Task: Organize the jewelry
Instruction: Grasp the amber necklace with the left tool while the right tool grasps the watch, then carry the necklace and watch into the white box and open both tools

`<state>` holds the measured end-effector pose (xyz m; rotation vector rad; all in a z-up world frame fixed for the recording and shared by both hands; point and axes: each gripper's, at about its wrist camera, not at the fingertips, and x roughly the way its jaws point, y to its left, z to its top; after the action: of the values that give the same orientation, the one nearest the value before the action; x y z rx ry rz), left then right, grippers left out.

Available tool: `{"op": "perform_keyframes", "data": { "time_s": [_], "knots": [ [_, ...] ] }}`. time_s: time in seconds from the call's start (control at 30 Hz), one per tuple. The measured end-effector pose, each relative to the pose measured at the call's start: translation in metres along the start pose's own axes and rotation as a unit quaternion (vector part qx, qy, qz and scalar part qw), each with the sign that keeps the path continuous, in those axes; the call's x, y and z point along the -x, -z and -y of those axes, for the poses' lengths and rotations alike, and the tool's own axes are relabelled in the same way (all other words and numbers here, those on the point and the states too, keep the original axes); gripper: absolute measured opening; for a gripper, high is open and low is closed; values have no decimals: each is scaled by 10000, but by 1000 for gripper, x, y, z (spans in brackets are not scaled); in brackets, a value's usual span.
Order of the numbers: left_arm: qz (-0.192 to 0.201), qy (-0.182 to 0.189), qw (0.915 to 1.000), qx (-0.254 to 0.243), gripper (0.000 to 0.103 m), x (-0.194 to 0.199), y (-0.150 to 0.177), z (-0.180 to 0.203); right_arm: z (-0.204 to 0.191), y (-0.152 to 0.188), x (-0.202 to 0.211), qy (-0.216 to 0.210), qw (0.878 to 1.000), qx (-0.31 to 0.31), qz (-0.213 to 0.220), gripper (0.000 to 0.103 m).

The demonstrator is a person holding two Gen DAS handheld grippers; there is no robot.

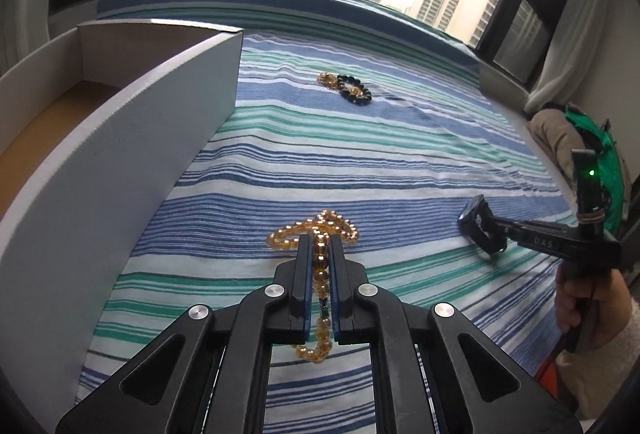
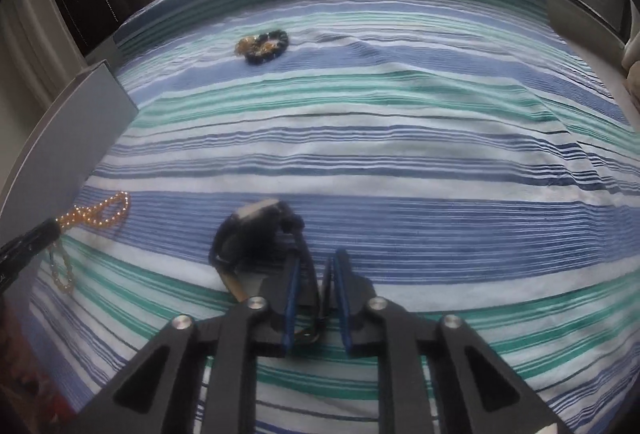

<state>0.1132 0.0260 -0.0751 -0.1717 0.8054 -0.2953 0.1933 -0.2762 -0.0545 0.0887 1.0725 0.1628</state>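
My left gripper [image 1: 320,240] is shut on an amber bead necklace [image 1: 316,224]; the strand runs between its fingers and its loops lie on the striped bedsheet. The necklace also shows in the right wrist view [image 2: 98,212], beside the left gripper's tip [image 2: 44,230]. My right gripper [image 2: 318,258] is shut on the strap of a dark wristwatch [image 2: 256,230], whose body sits just ahead of the fingers. In the left wrist view the right gripper [image 1: 500,224] holds the watch [image 1: 478,224] at the sheet. A black bead bracelet with a gold piece [image 1: 348,88] lies farther back, also seen in the right wrist view [image 2: 264,44].
A large open white box [image 1: 132,122] with a brown floor stands at the left of the bed; its wall also shows in the right wrist view [image 2: 68,138]. The striped sheet [image 2: 400,134] covers the bed. A window runs behind. Clothes and a green bag [image 1: 600,154] lie at the right.
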Motion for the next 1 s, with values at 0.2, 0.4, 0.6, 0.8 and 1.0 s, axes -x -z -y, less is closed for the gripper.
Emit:
{"op": "perform_keyframes", "data": {
  "time_s": [0.2,0.4,0.6,0.8,1.0],
  "knots": [
    [291,326,9989,143,5,31,-10,5,4,7,41,-47,9992,-75,381,12],
    [706,493,9962,134,5,73,-30,13,15,15,70,-183,9979,-251,572,12],
    [949,626,9931,296,5,105,-48,11,19,24,80,-331,9962,-439,683,12],
    [1289,788,9874,463,5,149,-63,3,14,27,90,-431,9957,-381,732,12],
    [1852,946,9763,599,5,210,-79,-11,-7,16,96,-624,9948,-253,765,12]
  ]
}}
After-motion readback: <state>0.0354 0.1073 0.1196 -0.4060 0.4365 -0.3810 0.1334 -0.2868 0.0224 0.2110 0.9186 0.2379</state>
